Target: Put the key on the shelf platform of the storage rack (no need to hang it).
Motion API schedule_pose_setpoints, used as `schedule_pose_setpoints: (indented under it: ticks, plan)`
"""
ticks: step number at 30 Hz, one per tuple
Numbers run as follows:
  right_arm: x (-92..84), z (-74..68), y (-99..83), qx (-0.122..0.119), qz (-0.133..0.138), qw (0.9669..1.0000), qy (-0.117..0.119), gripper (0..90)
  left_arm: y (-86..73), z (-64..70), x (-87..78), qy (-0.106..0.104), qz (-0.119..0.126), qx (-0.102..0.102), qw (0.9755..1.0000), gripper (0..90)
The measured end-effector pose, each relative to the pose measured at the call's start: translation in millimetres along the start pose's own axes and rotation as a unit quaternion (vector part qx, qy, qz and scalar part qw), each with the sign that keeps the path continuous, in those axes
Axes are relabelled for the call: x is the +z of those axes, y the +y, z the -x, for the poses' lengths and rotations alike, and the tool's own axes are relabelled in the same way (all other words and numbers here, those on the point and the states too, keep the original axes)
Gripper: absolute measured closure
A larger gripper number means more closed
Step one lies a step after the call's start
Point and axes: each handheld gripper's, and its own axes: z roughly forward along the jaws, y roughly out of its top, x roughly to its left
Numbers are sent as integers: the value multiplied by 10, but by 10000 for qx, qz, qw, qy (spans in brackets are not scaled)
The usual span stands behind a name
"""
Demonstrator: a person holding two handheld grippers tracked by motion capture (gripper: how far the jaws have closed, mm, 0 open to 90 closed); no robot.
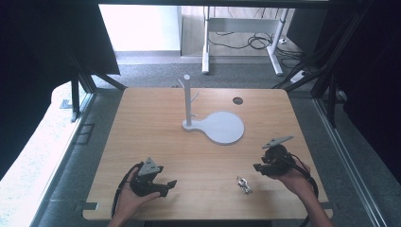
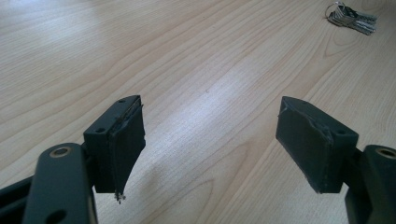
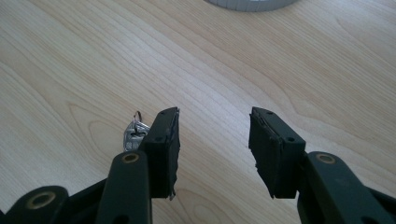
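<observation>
- Lying flat on the wooden table (image 1: pixel 156 132), the bunch of keys (image 1: pixel 244 184) sits between the 2 grippers, nearer the right one.
- Right gripper (image 3: pixel 214 140): jaws apart, nothing between them, keys just beside one jaw.
- Left gripper (image 2: pixel 210 140): jaws spread wide, holding nothing.
- White peg stand (image 1: pixel 222 126) stands farther back.

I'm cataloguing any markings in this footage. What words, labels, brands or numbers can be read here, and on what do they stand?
None can be read.
The keys may bear stamped marks, but they are too small and blurred to tell.
The white stand, the wooden table, the left gripper and the right gripper show no writing.
</observation>
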Motion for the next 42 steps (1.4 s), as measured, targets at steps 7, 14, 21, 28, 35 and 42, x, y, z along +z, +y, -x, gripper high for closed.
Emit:
schedule_pose_setpoints:
  ticks: [7,14,21,28,35,42]
  plan:
    - [62,-76,128,-20,-93,9999,88,565,5,-11,-44,21,57,-11,10000,241]
    - [189,-146,199,-129,-367,9989,278,609,-9,-4,-15,12,15,17,10000,241]
    - [335,-187,245,-141,-591,9972,430,636,-33,-25,42,163,63,-68,9998,244]
    - [426,-288,218,-142,-719,9965,409,654,-3,17,10,183,265,-25,9995,248]
    - [480,-380,206,-213,-830,9953,459,671,-5,31,20,110,169,29,9998,247]
    - [575,-414,199,-167,-996,9936,500,714,-4,33,29,96,181,44,9998,248]
